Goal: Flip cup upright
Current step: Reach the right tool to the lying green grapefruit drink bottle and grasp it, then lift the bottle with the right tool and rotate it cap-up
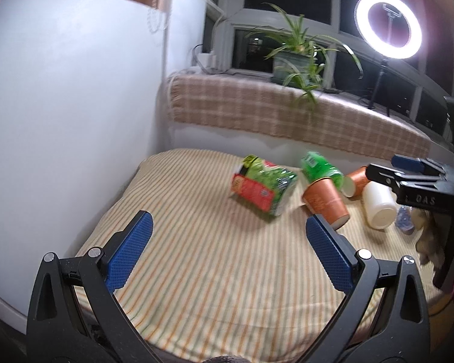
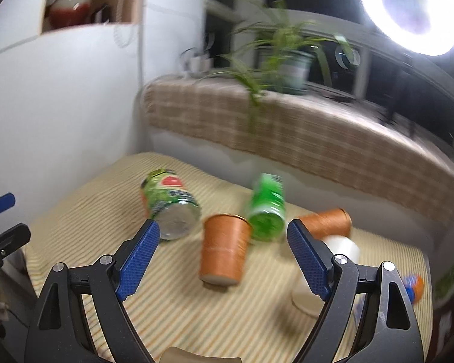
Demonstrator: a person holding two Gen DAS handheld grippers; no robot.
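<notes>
The striped yellow-and-orange cloth [image 1: 215,272] covers the table in front of me, pushed up against a white wall [image 1: 60,106], with a checked beige cloth [image 1: 272,115] draped over the window ledge behind it. On that ledge, at about twelve o'clock, stands a green spider plant in a pale pot [image 1: 293,60], and a glowing white ring light on a stand [image 1: 389,25] shines at about two o'clock.

My left gripper [image 1: 227,242] hovers over bare cloth with its blue-padded fingers [image 1: 130,251] spread wide apart and nothing between them. My right gripper [image 2: 224,254] is likewise spread wide and holds nothing.

The orange paper cup [image 2: 224,249] stands mouth-down on the cloth with its flat base on top, framed in the gap between my right fingers in the right wrist view; I cannot tell how far beyond the tips it is. Just behind it at one o'clock lies a green plastic bottle [image 2: 268,208] on its side, and at eleven o'clock a green-and-red crinkled snack canister with a silver end [image 2: 169,202], also lying down. A second orange paper cup [image 2: 327,222] lies on its side at two o'clock, next to a white plastic jar [image 1: 378,205]. Both views are motion-blurred.
</notes>
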